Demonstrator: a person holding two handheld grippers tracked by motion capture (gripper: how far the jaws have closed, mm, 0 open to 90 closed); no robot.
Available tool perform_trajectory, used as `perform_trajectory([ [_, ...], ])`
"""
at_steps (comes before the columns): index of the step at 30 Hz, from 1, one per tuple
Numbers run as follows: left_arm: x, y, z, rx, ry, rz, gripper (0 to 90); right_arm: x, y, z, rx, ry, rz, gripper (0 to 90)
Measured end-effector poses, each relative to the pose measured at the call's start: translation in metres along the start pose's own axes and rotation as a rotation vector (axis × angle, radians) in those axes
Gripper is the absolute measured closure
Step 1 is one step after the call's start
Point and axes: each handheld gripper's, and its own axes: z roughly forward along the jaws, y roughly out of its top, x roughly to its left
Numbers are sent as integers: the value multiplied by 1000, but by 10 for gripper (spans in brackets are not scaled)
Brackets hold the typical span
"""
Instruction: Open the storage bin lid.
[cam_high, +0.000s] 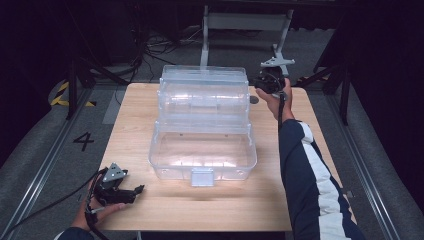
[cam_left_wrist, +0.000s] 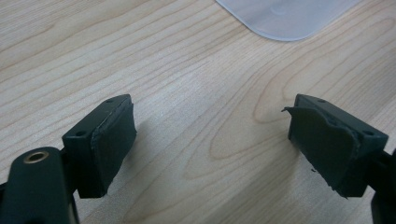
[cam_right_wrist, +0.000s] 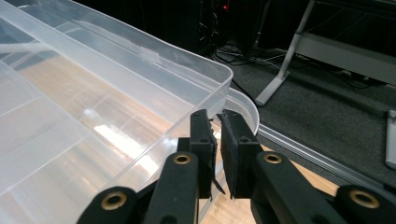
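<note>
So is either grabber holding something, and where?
Nothing is held. The right gripper sits beside the clear box rim with nothing between; the left gripper is open, empty.

1. You can read one number: a black "4" (cam_high: 83, 141) on the grey floor (cam_high: 40, 150), left of the bench (cam_high: 135, 115), about level with its middle.
2. Farther off on the same left side, you see yellow and black hazard stripes (cam_high: 62, 94) on the floor, a warning marking without words.
3. You will find nothing else readable on the clear plastic box (cam_high: 202, 150).
</note>
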Motion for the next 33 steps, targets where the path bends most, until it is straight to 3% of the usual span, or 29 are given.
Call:
perform_trajectory([
  [12, 0, 0, 0, 1, 0, 0, 154, 5, -2, -17, 2, -1, -43, 794],
  [21, 0, 0, 0, -1, 1, 1, 153, 13, -6, -28, 22, 15, -105, 749],
  [33, 0, 0, 0, 3, 2, 2, 154, 22, -12, -44, 34, 22, -147, 638],
])
